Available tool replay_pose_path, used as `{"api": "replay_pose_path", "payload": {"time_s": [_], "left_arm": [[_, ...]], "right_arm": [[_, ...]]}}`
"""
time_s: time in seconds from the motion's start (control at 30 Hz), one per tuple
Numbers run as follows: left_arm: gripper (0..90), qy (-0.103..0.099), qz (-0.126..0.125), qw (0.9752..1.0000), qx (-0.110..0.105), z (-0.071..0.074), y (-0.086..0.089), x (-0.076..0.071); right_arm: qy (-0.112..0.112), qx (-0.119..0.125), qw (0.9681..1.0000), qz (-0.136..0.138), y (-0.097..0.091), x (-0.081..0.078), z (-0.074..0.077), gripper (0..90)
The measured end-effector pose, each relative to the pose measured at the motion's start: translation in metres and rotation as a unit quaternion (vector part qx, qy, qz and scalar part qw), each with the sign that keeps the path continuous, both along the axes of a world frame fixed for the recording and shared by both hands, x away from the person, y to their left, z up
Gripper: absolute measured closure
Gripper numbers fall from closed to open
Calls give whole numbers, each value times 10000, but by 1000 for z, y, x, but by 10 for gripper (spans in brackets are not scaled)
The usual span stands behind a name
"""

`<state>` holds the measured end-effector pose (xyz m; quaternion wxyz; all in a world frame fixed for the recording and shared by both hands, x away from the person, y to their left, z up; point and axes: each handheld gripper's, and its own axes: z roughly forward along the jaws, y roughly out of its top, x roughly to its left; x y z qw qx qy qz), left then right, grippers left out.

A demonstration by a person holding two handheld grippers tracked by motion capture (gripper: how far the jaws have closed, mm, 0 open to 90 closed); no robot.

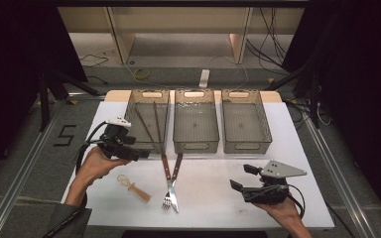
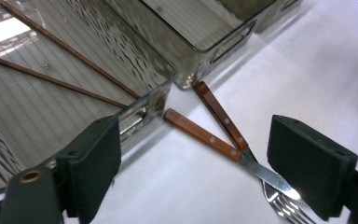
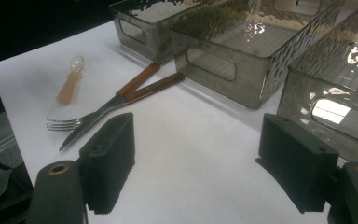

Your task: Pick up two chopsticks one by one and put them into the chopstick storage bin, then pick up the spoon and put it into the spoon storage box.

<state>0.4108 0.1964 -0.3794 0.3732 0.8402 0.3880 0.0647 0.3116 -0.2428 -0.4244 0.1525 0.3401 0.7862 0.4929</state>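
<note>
Both grippers stand with jaws apart and nothing between them, over a white table with cutlery and three bins.

We see the left gripper with its jaws wide apart and empty, held just at the near end of the left bin, where two chopsticks lie slanted inside. Looking along its jaws, the crossed wooden handles of the knife and fork lie on the table just ahead, their ends close to the bins' near walls. Our right gripper is also spread open and empty, hovering low over bare table near the right front, well apart from the cutlery. A small pale spoon lies left of the fork. The middle bin and right bin stand beside the first.
</note>
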Motion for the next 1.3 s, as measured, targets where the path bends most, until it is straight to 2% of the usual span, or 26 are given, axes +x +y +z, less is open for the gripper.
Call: {"api": "replay_pose_path", "payload": {"time_s": [0.17, 0.37, 0.5, 0.6, 0.7, 0.9, 1.17, 1.27, 1.3], "left_arm": [[159, -72, -31, 9998, 191, 0, 0, -4], [159, -56, -244, 9990, 364, -1, 0, -9], [160, 99, -359, 9981, 490, -4, 1, -11], [160, 123, -446, 9963, 721, -7, 1, -14], [160, 106, -540, 9948, 854, -9, 0, -16], [159, 99, -684, 9921, 1051, -13, 1, -20], [160, 273, -860, 9879, 1263, -22, 2, -24], [160, 367, -981, 9850, 1368, -26, 0, -25], [159, 391, -1067, 9826, 1467, -27, -1, -26]], "right_arm": [[26, 83, 10000, -19, -3, 2, -2, 275], [-20, 149, 9999, -35, -4, 1, -1, 273], [-28, 200, 9998, -49, -5, 1, 0, 273], [13, 202, 9998, -29, -4, 2, -1, 273], [22, 172, 9998, -14, -3, 1, -1, 273], [30, 182, 9998, -47, -4, 2, -2, 273], [16, 155, 9999, -36, -2, 1, -1, 274], [33, 154, 9999, -26, -3, 1, -1, 273], [34, 145, 9999, -23, -3, 1, -1, 273]]}}
